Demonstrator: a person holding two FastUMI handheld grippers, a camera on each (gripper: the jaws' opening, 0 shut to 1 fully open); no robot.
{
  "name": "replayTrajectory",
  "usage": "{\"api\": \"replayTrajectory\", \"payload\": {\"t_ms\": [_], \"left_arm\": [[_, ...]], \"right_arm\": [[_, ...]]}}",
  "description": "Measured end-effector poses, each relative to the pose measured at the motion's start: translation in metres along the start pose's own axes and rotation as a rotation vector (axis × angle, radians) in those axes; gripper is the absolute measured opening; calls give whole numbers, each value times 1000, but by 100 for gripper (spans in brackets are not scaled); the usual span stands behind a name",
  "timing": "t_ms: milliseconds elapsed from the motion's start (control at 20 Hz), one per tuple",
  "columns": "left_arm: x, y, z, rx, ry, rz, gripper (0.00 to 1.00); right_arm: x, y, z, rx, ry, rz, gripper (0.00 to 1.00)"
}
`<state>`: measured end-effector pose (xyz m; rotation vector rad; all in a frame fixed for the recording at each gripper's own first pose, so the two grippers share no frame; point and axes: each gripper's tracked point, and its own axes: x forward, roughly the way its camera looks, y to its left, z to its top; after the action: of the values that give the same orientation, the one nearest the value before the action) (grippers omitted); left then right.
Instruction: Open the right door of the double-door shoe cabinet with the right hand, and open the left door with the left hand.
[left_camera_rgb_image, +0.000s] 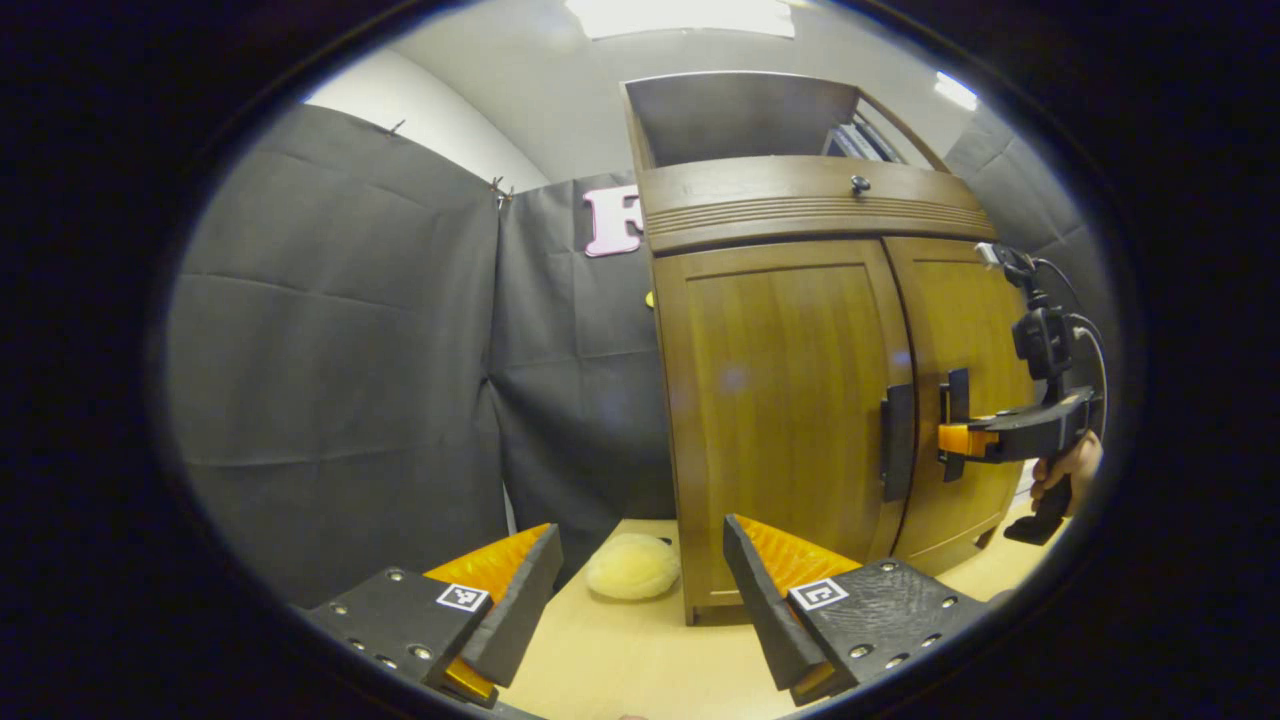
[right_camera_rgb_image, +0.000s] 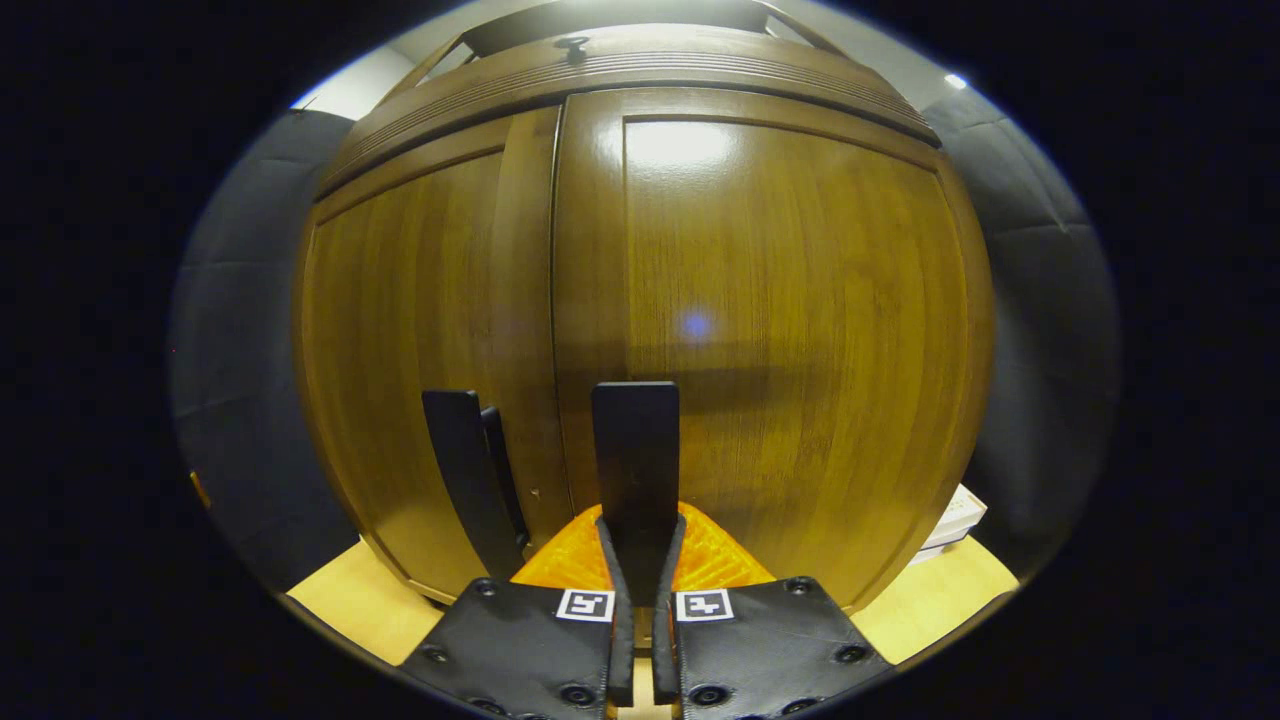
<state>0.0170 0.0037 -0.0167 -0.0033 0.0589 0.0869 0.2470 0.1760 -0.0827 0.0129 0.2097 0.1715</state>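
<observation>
the shoe cabinet (left_camera_rgb_image: 790, 400) stands on a light wooden table (left_camera_rgb_image: 620, 650), in front of the dark cloth wall, and both its doors are closed. in the left gripper view the left gripper (left_camera_rgb_image: 640, 590) is low and apart from the cabinet, its two fingers spread wide with nothing between them; it points toward the left front corner of the cabinet. just beside that corner a pale yellow fluffy thing (left_camera_rgb_image: 632, 566) lies on the table. the left door (left_camera_rgb_image: 780, 400) has a dark vertical handle (left_camera_rgb_image: 896, 442) near the middle seam, and the right door (left_camera_rgb_image: 965, 390) has its own dark handle (left_camera_rgb_image: 955, 395) just on the other side of the seam. in the same view the right gripper (left_camera_rgb_image: 960, 440) is seen farther off, held by a hand (left_camera_rgb_image: 1068, 470), and its tips are on the right door's handle. in the right gripper view the right gripper (right_camera_rgb_image: 640, 560) is very close to the cabinet, and its fingers are pressed on the two sides of the right door's handle (right_camera_rgb_image: 635, 470), pinching it. the left door's handle (right_camera_rgb_image: 470, 480) is just beside it, untouched. above the doors there is a drawer with a small round knob (left_camera_rgb_image: 860, 184).
</observation>
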Motion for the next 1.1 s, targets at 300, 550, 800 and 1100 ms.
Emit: {"api": "replayTrajectory", "payload": {"t_ms": [300, 550, 800, 1100], "left_arm": [[-1, -2, 1, -12, -11, -28, 93], [-5, -7, 6, -3, -33, -60, 93], [-6, -11, 9, 3, -45, -86, 93], [1, -20, 11, 15, -41, -130, 93]], "right_arm": [[-16, 0, 15, -4, -14, 72, 9], [-8, -1, 12, -6, -11, 125, 8], [-8, -2, 15, -6, 3, 174, 8], [-14, -4, 25, -3, 6, 203, 12]]}}
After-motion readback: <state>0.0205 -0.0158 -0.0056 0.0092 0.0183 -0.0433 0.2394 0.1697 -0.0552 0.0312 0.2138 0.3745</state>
